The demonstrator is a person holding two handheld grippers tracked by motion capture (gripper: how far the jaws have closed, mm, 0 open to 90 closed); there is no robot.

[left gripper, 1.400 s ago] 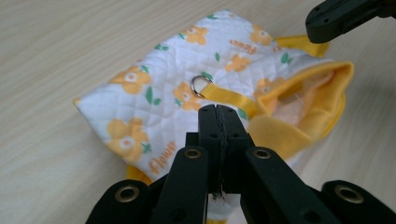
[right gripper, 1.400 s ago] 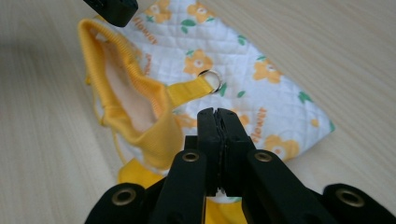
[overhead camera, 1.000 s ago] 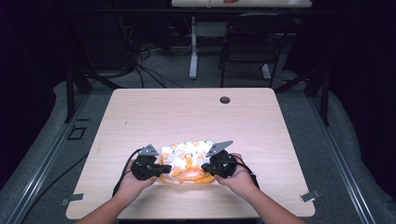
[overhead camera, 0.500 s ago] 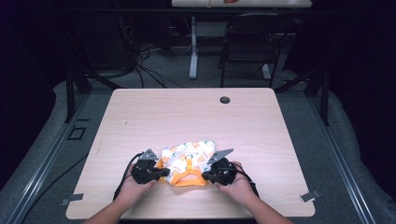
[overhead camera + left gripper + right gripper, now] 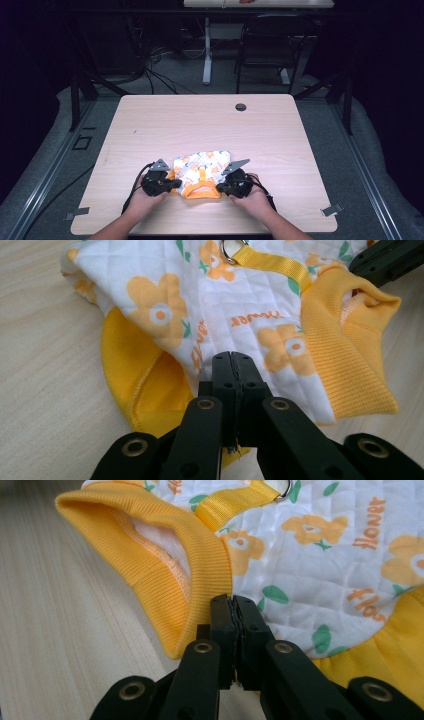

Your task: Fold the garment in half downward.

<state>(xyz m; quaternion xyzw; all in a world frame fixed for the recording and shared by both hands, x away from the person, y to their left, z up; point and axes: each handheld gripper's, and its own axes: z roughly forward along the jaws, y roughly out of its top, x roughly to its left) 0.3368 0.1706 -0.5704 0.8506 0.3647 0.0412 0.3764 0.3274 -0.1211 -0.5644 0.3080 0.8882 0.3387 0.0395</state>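
Two grippers: both sit at the near edge of the wooden table point(image 5: 150, 130), one at each side of a small garment, a hand behind each.
Garment: a small quilted pet vest point(image 5: 202, 172), white with orange flowers and green leaves, yellow ribbed trim, a yellow webbing strap point(image 5: 272, 262) down its back and a metal ring point(image 5: 227, 252) at the strap's end.
Where it lies: near the front edge of the table, between the two hands, partly bunched rather than spread flat.
Left gripper point(image 5: 233, 362): jaws together, pinching the quilted fabric close to the yellow-trimmed opening on that side.
Right gripper point(image 5: 233, 605): jaws pressed together on the fabric just where the ribbed yellow collar point(image 5: 165, 555) meets the quilted panel.
Weight: judged very light; either grip should lift it with no strain.
Stiffness: soft and floppy, though the quilting gives a little body, so it should drape and fold instead of holding a shape.
Grip surface: cloth, not slippery; a thin single layer could slide out of a light pinch.
Fragility: nothing to break; the ring could click against the table.
Best hold: the ribbed trim or a seam, where the layers are thicker and stitched, with the two grips well apart to keep the vest taut.
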